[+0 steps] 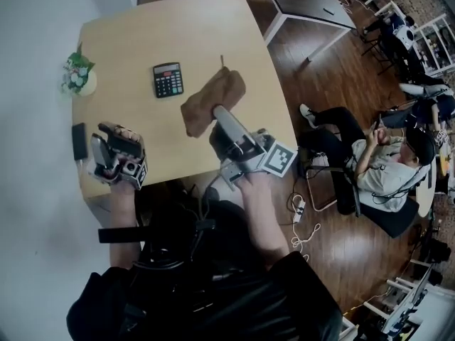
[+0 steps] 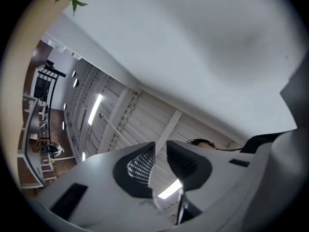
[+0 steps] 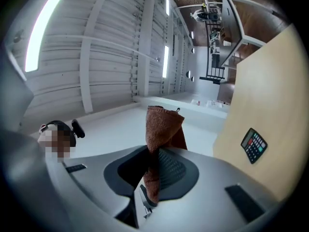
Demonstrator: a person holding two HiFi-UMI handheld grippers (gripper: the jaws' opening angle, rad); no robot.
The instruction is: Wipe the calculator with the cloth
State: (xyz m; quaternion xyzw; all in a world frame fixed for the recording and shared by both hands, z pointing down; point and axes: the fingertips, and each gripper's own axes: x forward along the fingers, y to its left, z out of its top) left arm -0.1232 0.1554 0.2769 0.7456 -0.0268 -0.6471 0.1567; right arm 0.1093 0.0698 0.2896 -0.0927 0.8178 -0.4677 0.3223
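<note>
1. Pinching the brown cloth between its closed jaws, the right tool holds it out over the table.
2. The calculator lies flat on the table, face up, near the cloth but apart from it.
3. The left tool points steeply upward at the ceiling, its jaws a narrow gap apart with nothing between them.
</note>
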